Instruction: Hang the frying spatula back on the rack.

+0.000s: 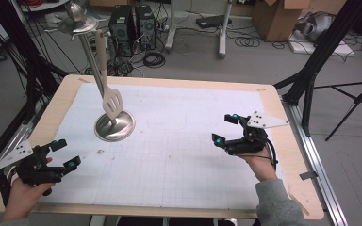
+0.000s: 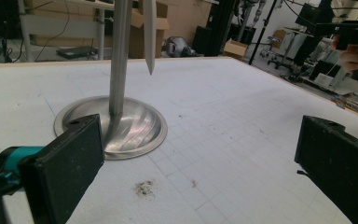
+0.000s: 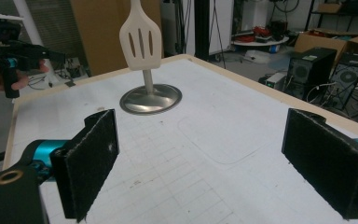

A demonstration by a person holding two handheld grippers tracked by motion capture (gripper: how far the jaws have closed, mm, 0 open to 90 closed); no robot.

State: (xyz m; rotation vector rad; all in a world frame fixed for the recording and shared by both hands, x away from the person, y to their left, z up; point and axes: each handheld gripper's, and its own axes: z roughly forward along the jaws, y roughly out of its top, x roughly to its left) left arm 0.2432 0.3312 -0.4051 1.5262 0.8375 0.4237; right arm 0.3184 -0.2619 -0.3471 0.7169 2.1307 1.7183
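- The spatula [image 1: 111,100] hangs from the top of the stand [image 1: 114,126], head down, its slotted blade just above the round base; in the right gripper view the blade [image 3: 141,42] shows in front of the pole
- The stand sits on the left half of the surface [image 1: 179,155], well apart from both grippers
- The left gripper [image 1: 62,153] is at the near left corner, jaws wide with nothing between them; in its own view they frame the base [image 2: 135,126] just ahead
- The right gripper [image 1: 228,129] is at the right side, jaws also wide and empty, pointed across the surface toward the stand
- Judged from this, the spatula is either already hung with both grippers clear of it, or not yet taken off; the pictures do not settle which
- Nothing else lies on the surface but a small dark smudge [image 2: 143,187], so any work left concerns the spatula alone
- The left gripper is the nearer one for any reach to it
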